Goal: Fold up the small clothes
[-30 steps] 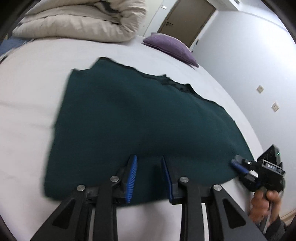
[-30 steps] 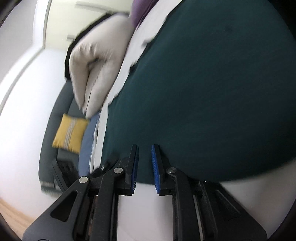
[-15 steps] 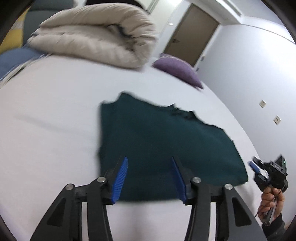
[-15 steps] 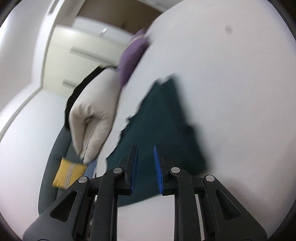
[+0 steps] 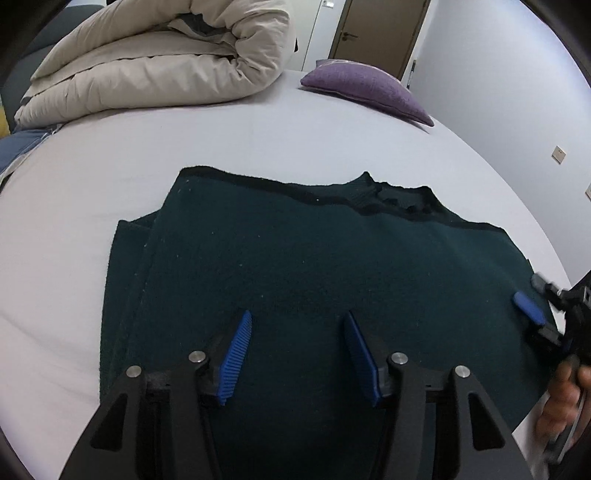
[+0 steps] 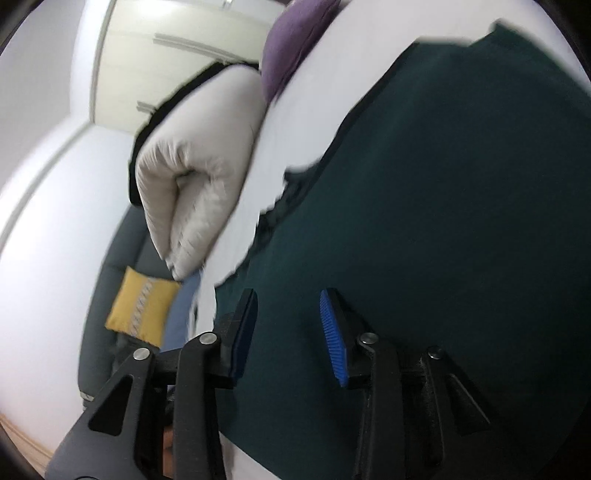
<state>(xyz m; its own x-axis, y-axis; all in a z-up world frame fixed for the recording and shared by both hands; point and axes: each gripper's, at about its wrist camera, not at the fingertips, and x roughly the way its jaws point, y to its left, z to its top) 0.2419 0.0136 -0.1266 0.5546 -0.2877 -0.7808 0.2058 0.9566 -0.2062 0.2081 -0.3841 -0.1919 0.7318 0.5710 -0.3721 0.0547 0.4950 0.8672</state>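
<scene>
A dark green garment [image 5: 314, 266] lies flat on the white bed [image 5: 258, 136], with a folded layer showing along its left side and the collar at its far edge. My left gripper [image 5: 297, 315] hovers over its near part. Its jaws are opening and no cloth is pinched between the blue pads. My right gripper [image 5: 532, 295], held by a hand [image 5: 565, 398], is at the garment's right edge. In the blurred right wrist view the right gripper [image 6: 288, 293] is just over the garment [image 6: 461, 221]. Its jaws are also opening and nothing is gripped between them.
A rolled beige duvet [image 5: 159, 62] and a purple pillow [image 5: 365, 88] lie at the far end of the bed. A brown door [image 5: 380, 33] is behind them. A yellow cushion [image 6: 142, 310] rests on a grey sofa [image 6: 110, 266] beside the bed.
Both grippers' jaws have widened from nearly shut. Both views drew back from the garment half a second ago and are now close over it again.
</scene>
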